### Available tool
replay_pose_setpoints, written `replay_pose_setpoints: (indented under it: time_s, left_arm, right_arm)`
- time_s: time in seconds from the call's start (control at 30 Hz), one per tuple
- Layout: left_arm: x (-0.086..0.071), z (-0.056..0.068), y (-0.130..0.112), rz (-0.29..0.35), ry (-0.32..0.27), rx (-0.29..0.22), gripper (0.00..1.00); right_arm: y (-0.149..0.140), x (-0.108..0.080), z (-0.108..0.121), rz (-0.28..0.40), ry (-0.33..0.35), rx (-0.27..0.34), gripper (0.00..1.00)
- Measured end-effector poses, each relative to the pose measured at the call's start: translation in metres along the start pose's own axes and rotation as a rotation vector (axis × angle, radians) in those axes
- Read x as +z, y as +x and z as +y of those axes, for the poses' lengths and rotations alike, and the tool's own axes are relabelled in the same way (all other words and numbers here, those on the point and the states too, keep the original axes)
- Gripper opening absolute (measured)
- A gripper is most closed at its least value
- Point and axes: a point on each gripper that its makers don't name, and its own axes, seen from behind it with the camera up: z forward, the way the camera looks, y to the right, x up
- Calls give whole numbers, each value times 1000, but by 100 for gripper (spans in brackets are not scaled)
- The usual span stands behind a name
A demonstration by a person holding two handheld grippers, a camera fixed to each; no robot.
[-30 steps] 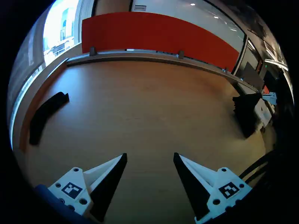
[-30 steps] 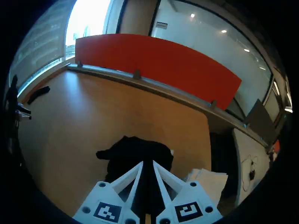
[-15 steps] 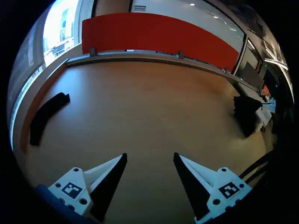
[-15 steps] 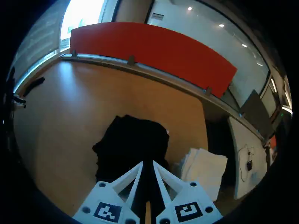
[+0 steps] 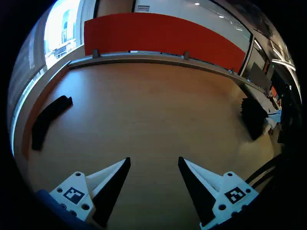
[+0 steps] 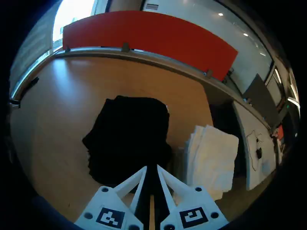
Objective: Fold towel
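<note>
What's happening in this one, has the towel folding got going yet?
A person holds a gripper in each hand over a wooden table. The right gripper is shut, apparently pinching the near edge of a bunched black towel, which sits beside a stack of white towels near the table's edge. The left gripper is open over bare wood, holding nothing. No neat fold is visible yet.

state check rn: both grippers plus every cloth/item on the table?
left gripper: open, empty, above the bare wooden table.
right gripper: shut, seemingly on the towel's near edge.
black cloth towel: rumpled, not neatly folded.
white cloth stack: folded, piled, right of the black towel.
long black strip: lying flat near the table's left edge.
</note>
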Motion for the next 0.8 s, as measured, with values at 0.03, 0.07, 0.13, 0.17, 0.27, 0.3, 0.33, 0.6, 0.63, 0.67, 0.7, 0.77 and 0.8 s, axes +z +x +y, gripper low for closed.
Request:
replay_pose_setpoints:
  time_s: [0.03,0.07,0.13,0.17,0.27,0.3,0.33,0.6,0.63,0.67,0.7,0.77,0.8]
  left_arm:
    - [0,0,0,-1,0,0,92]
    - [0,0,0,-1,1,0,92]
    - [0,0,0,-2,2,-1,92]
    - [1,0,0,-3,3,0,92]
    - [1,-1,0,-4,5,3,92]
    - [1,-1,0,-4,6,5,92]
    - [1,-1,0,-5,7,6,92]
    - [1,-1,-1,-6,10,12,92]
    - [1,-1,-1,-7,10,11,92]
    - [1,0,-1,-7,10,11,92]
    - [1,0,-2,-7,11,11,92]
    - [1,-1,-2,-8,12,12,92]
    - [1,-1,-2,-9,12,13,92]
  right_arm:
    - [-3,2,0,-6,-1,4,3]
    - [-6,3,0,-11,-2,7,3]
    - [-12,7,1,-21,-2,16,3]
    - [-14,8,1,-25,-2,21,3]
    - [-21,13,1,-38,-4,37,3]
    - [-23,15,1,-42,-4,42,3]
    - [-25,17,1,-46,-4,46,3]
    - [-40,29,0,-79,-5,80,3]
    - [-40,30,0,-81,-4,84,3]
    - [-41,32,0,-83,-4,89,3]
    - [-42,33,0,-86,-4,94,3]
    - [-45,35,0,-92,-7,101,3]
    - [-46,36,0,-95,-8,105,3]
